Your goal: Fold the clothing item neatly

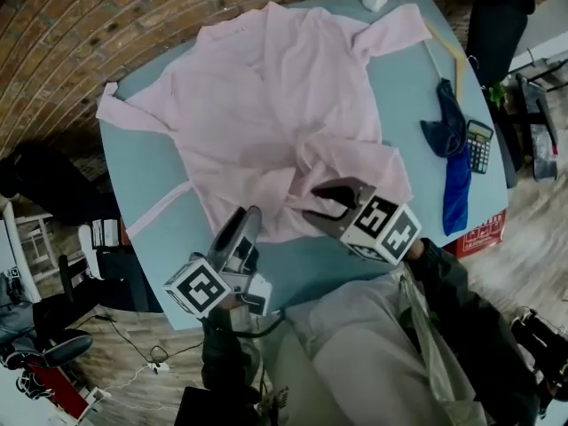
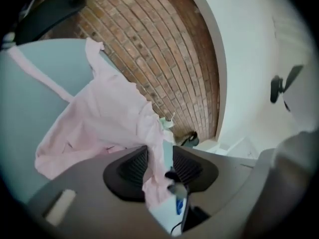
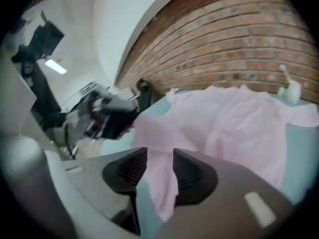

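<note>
Garment [image 1: 266, 105]: thin pink cloth, matt, softly creased. Table [image 1: 408, 96]: smooth, matt, pale blue top. Wall [image 1: 89, 25]: rough brick. Fingers [image 2: 134, 167]: black, ribbed, matt.

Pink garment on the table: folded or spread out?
Mostly spread: pink garment lies open across the table, sleeves out; only near hem bunched.

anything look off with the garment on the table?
Pink garment isn't flat: its near hem is bunched into a raised fold, and a thin strap trails out to the table's left edge. Nothing spilled or damaged shows.
</note>
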Motion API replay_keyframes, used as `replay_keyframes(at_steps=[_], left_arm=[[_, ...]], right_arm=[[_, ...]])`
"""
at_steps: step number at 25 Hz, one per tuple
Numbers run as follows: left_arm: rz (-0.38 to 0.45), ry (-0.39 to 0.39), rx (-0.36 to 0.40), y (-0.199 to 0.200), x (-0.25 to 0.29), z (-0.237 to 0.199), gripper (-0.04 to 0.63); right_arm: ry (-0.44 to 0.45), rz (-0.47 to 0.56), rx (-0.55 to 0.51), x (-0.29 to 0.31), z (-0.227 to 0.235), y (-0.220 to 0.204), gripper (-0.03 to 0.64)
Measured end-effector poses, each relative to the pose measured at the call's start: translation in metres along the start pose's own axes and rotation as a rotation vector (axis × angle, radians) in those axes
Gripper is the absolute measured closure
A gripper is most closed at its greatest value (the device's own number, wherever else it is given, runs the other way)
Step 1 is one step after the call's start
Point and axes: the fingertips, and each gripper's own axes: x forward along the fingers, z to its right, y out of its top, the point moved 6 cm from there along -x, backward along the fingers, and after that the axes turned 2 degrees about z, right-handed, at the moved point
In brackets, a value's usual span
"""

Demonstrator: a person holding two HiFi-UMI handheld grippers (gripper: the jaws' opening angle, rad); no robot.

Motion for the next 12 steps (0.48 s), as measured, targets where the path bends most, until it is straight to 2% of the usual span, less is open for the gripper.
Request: replay_keyframes(at_steps=[2,3,4,5,6,8,9,10,12], left_arm=[[0.056,-0.066,-0.141,0.002,0.005,-0.007,0.436],[0.053,-0.088,-0.156,0.003,0.011,-0.007,0.436],[0.022,-0.096,-0.111,0.005,0.017,-0.004,0.435],[-0.027,-0.09,-0.016,0.005,0.022,0.002,0.423],[-0.083,-0.081,0.101,0.006,0.026,0.01,0.422],[-0.159,-0.04,0.307,0.007,0.027,0.02,0.443],[-0.168,0.004,0.365,0.009,0.023,0.016,0.457],[-0.168,0.057,0.389,0.009,0.017,0.006,0.466],[-0.207,0.159,0.389,0.0,0.003,-0.025,0.51]], right_arm=[[0.148,-0.084,-0.146,0.03,-0.052,-0.019,0.454],[0.186,-0.109,-0.214,0.047,-0.07,-0.024,0.454],[0.215,-0.124,-0.262,0.063,-0.082,-0.025,0.456],[0.223,-0.128,-0.284,0.077,-0.086,-0.023,0.456],[0.194,-0.113,-0.277,0.088,-0.081,-0.017,0.456],[0.022,-0.027,-0.174,0.099,-0.043,0.007,0.472],[-0.084,0.017,-0.098,0.1,-0.016,0.021,0.472],[-0.172,0.039,-0.036,0.096,0.009,0.033,0.475],[-0.274,0.031,0.004,0.079,0.043,0.047,0.479]])
